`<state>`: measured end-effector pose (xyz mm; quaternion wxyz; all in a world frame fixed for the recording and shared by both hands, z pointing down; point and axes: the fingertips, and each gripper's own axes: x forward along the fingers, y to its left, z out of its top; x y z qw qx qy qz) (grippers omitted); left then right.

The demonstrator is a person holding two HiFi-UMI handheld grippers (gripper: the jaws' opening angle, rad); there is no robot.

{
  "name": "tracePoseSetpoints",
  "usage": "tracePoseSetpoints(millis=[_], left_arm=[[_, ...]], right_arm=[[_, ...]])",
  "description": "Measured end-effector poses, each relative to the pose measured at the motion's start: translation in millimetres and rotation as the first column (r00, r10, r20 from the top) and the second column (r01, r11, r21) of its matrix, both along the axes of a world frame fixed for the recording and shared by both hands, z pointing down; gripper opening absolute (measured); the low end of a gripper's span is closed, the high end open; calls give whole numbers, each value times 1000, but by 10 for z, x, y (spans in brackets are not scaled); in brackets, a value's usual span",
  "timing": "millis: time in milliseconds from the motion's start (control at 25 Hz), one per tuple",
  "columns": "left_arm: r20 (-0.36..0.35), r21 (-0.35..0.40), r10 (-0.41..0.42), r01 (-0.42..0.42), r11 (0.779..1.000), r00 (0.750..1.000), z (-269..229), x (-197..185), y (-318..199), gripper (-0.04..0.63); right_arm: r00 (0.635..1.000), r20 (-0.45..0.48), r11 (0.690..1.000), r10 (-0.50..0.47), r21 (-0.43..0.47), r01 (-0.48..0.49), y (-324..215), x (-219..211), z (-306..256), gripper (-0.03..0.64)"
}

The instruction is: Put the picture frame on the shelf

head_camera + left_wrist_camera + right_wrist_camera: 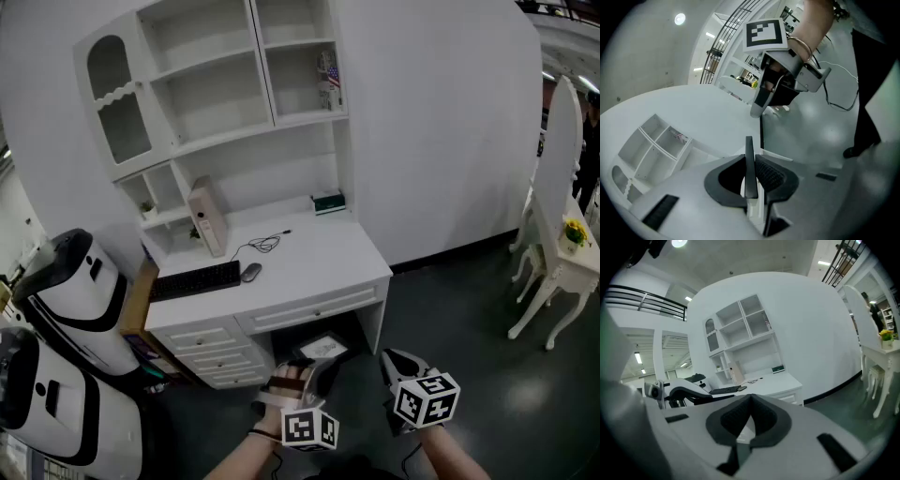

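Note:
The picture frame (323, 348), dark-edged with a pale face, hangs low in front of the white desk (309, 258), with my left gripper (302, 373) shut on it. In the left gripper view the frame (749, 164) shows edge-on as a thin dark strip pinched between the jaws (751, 158). My right gripper (398, 367) is just to its right, shut with its pads touching and nothing in them (751, 399). The white shelf unit (234, 94) stands on the desk's back, most of its compartments bare; it also appears in the right gripper view (745, 329).
On the desk lie a black keyboard (195, 279), a mouse (250, 272) with its cable, an upright beige box (208, 220) and a small green box (328, 202). White machines (66, 309) stand at the left. A white chair and side table (562, 244) stand at the right.

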<state>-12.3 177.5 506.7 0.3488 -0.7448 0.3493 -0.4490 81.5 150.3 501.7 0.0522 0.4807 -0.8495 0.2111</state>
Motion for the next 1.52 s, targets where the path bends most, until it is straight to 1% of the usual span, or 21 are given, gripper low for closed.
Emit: tracePoseSetpoints(millis=[200,520,720,800,960,1160,1360,1520], left_arm=[[-15,33,-7,7,999,1000,-89,-84,-254,66],[-18,21,-10,11,1000,1000,-80,-135,-289,66],[-19,23,-5,5,1000,1000,-79,-81,-324,66],[-18,22,-1,1,1000,1000,-86,-40,-340,66],[-15,33,-4,4,999,1000,-99,21,-404,66],[-4,53,-23,23,998,1000,-177,96,-508,66],[28,74,-28,26,997,999,-271,99,-612,66],[37,80,-18,15,997,999,-293,111,-729,66]], right_arm=[[1000,-10,999,-13,37,14,-226,-107,-40,0],[999,-24,999,-26,24,26,-230,-172,-3,0],[1000,-18,999,-17,41,18,-268,-123,-31,0],[1000,-14,998,-21,56,22,-287,-87,-61,0],[999,-19,998,-32,57,33,-357,-5,-33,2],[999,-15,997,-43,68,44,-472,106,-74,2],[999,-8,996,-50,72,50,-566,138,-103,2],[999,-4,996,-45,74,45,-683,145,-98,2]])
